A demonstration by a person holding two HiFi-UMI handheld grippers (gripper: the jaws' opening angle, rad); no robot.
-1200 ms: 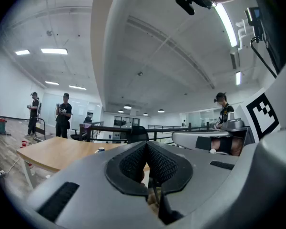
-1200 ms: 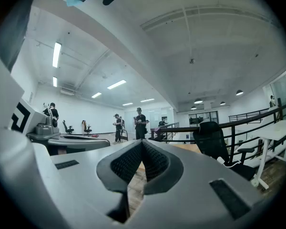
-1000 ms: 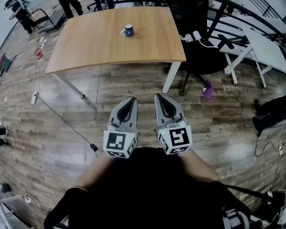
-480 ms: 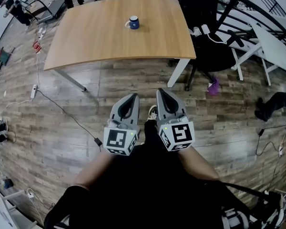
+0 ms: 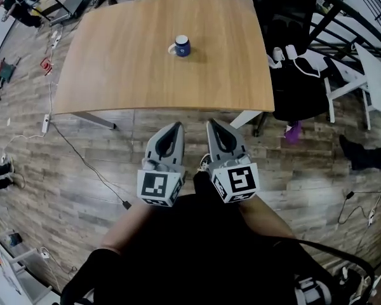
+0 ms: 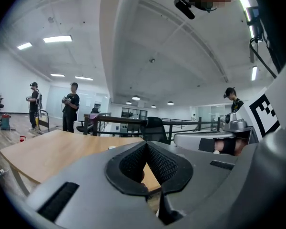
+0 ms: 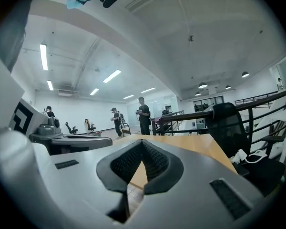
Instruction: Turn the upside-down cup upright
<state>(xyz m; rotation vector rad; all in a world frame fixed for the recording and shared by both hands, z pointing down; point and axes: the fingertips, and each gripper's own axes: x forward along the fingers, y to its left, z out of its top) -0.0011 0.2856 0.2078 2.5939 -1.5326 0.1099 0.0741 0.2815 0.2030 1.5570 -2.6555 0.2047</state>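
Now | left claw [image 5: 176,128]: pressed together, empty, middle of frame | right claw [image 5: 212,126]: pressed together, empty, just beside it | blue cup [image 5: 182,45]: on table [image 5: 114,75], upper middle, well apart from both claws

Dark blue cup [image 5: 182,46], tan wood-grain table [image 5: 114,62], grey-brown plank floor [image 5: 70,170].

My left gripper [image 5: 173,134] and right gripper [image 5: 216,132] sit side by side at mid-frame, tips pointing up-frame, jaws pressed together on nothing, bare forearms [image 5: 124,226] below.
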